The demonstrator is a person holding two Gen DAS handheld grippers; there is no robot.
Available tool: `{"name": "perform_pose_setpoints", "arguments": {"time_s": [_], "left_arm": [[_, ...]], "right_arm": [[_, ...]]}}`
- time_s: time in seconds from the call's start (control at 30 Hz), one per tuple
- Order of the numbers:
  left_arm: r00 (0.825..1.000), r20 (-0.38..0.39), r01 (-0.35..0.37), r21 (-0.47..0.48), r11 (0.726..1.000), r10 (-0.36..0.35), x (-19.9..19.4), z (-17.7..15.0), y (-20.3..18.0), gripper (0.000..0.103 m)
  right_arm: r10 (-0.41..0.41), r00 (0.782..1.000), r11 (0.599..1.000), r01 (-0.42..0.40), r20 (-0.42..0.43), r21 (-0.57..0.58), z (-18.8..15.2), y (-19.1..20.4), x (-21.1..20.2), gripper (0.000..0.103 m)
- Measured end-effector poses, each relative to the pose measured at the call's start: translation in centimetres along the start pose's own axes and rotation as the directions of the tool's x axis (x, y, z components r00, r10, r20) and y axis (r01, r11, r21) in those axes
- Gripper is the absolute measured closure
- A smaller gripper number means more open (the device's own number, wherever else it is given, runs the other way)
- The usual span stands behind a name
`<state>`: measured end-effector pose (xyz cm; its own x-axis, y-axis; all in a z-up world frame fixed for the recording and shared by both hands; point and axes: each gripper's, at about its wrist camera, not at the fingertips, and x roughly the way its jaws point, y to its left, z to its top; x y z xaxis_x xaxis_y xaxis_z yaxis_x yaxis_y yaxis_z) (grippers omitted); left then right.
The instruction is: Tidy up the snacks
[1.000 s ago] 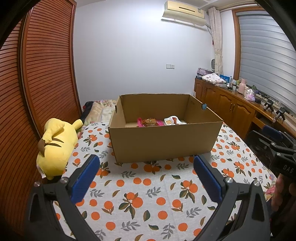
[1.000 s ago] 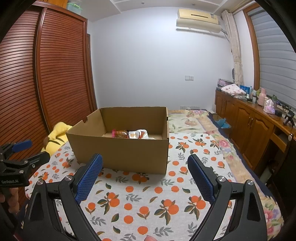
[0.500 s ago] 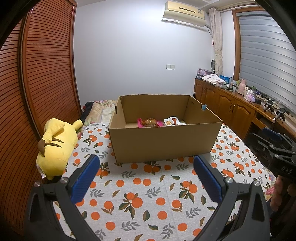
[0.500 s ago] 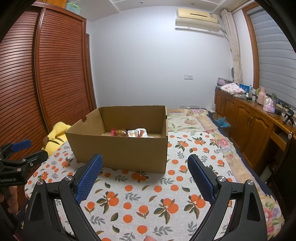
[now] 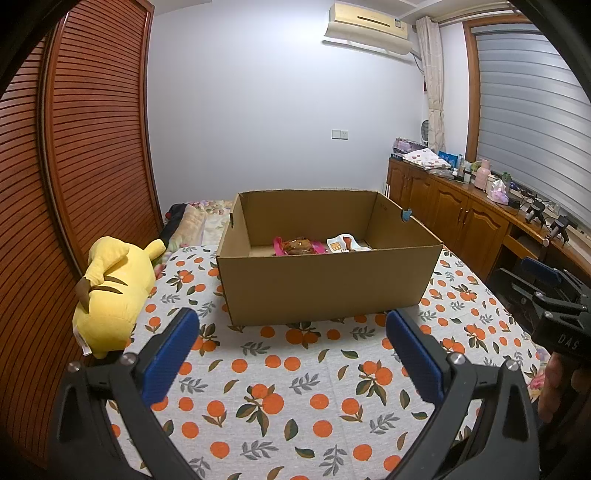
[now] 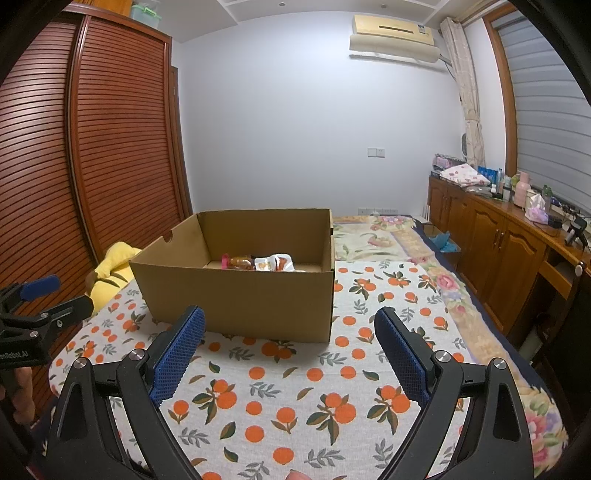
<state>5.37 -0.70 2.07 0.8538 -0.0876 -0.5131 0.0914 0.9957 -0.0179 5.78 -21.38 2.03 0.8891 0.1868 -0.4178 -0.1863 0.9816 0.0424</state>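
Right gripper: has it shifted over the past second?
Yes, slightly. In the right wrist view the cardboard box and the orange-print cloth have slid right in frame, so the open right gripper has swung a little leftward.

An open cardboard box sits upright on the orange-print table; a pink snack and white snack lie inside.

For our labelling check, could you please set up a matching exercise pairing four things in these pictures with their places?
Things:
1. cardboard box
2. yellow plush toy
3. pink snack packet
4. air conditioner

Places:
A. high on the wall
B. inside the box
C. on the orange-print cloth
D. left of the box, by the wooden doors

Pairs: 1-C, 2-D, 3-B, 4-A
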Motion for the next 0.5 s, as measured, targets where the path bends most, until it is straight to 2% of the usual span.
{"name": "perform_pose_setpoints", "arguments": {"time_s": [0.5], "left_arm": [[1.0, -0.003, 0.001, 0.001, 1.0, -0.001, -0.08, 0.23, -0.27, 0.001]], "right_arm": [[-0.001, 1.0, 1.0, 0.001, 0.0, -0.001, 0.02, -0.01, -0.01, 0.008]]}}
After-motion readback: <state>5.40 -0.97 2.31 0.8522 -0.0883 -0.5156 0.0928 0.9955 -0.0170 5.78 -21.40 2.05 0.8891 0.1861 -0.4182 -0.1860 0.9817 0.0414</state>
